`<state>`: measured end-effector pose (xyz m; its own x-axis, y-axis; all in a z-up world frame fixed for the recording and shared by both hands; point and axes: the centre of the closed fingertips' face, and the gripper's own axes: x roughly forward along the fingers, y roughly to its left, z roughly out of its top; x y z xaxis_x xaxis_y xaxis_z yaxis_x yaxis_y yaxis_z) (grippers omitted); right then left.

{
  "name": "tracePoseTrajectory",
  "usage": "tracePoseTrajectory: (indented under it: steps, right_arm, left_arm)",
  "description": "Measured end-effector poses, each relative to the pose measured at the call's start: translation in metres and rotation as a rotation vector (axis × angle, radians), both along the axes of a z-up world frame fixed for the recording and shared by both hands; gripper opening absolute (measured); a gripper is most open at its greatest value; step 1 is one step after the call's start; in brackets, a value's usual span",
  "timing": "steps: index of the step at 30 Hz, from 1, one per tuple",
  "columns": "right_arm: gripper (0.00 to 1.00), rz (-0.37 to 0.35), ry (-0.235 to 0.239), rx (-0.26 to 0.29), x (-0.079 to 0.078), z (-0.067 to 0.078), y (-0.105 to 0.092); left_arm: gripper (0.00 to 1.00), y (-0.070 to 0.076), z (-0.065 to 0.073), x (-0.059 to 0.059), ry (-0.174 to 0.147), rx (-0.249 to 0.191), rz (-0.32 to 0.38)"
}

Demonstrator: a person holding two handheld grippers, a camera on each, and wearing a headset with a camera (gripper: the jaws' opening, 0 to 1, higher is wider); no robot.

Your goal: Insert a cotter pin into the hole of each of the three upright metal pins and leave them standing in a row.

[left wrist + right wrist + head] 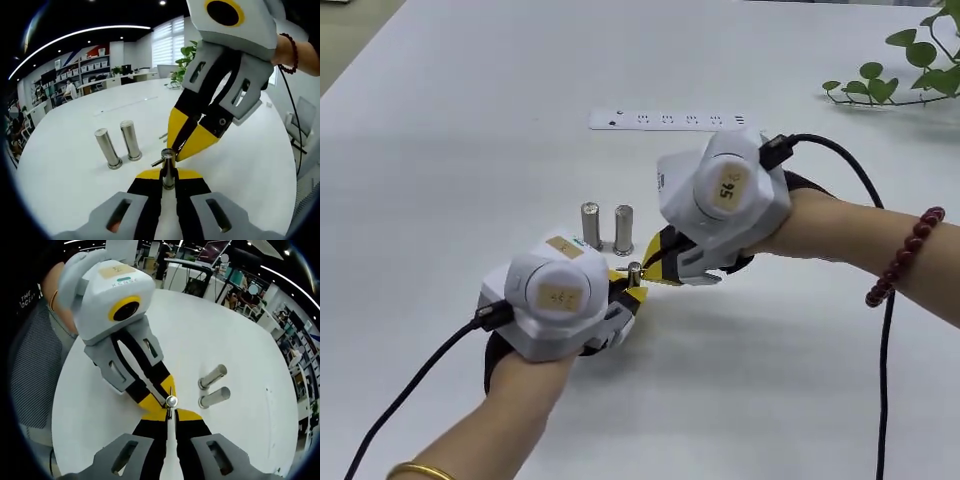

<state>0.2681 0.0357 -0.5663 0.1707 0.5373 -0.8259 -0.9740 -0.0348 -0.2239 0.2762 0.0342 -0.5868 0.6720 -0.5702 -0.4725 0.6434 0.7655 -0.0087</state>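
Note:
My left gripper (168,176) is shut on a short metal pin (168,165) and holds it upright just above the white table (470,150). My right gripper (171,413) is shut on a thin cotter pin (171,390). The cotter pin runs through the head of the held pin, and its end pokes out on the far side (156,162). In the head view the two grippers meet tip to tip at the pin (634,272). Two more metal pins (590,226) (623,229) stand upright side by side just behind, with nothing showing through their heads.
A white power strip (665,120) lies further back on the table. A green plant (905,70) trails in at the far right. A black cable (880,300) hangs from the right gripper, and another (410,390) from the left.

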Motion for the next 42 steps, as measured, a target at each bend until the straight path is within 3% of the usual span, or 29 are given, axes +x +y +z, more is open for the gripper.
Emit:
tracePoseTrajectory:
  steps: [4, 13, 40, 42]
  right_arm:
    - [0.05, 0.005, -0.017, 0.012, -0.001, 0.005, -0.002]
    - [0.02, -0.020, -0.014, 0.007, -0.001, 0.006, -0.013]
    - [0.00, -0.043, 0.001, 0.031, -0.002, 0.006, -0.006]
    - [0.00, -0.063, 0.004, 0.053, -0.001, 0.007, -0.006]
  left_arm:
    - [0.06, 0.000, 0.000, 0.000, 0.001, -0.001, 0.006]
    - [0.06, 0.000, 0.000, 0.000, 0.000, -0.008, 0.019]
    - [0.06, 0.001, 0.000, 0.000, -0.002, -0.014, 0.017]
    - [0.06, 0.001, 0.000, 0.000, 0.000, -0.017, 0.018]
